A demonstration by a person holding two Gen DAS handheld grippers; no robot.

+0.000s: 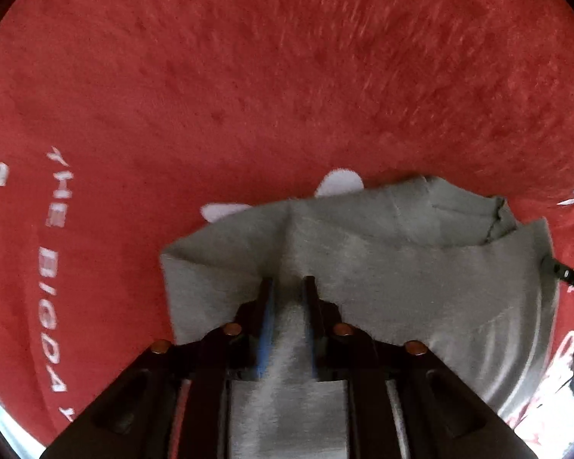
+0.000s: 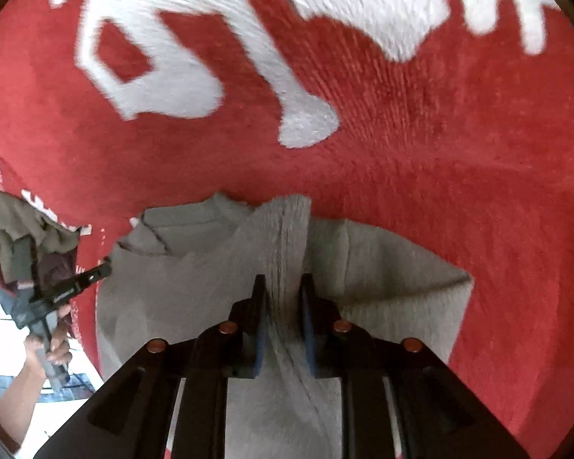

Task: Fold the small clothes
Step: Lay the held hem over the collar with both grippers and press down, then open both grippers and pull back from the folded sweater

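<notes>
A small grey garment [image 1: 382,252] lies on a red cloth, with a sleeve or collar fold at its far right. My left gripper [image 1: 289,283] is shut on a pinched ridge of the grey garment near its left edge. In the right wrist view the same grey garment [image 2: 180,287] spreads below the gripper, its neck opening at the upper left. My right gripper [image 2: 283,283] is shut on a raised fold of the grey garment. The left gripper's fingertip [image 2: 92,277] shows at the garment's left edge there.
The red cloth [image 1: 248,76] with white lettering [image 2: 195,38] covers the whole surface. The right gripper's tip [image 1: 562,273] shows at the right of the left wrist view. A pile of other clothes [image 2: 23,222] lies at far left, beside a hand [image 2: 53,344].
</notes>
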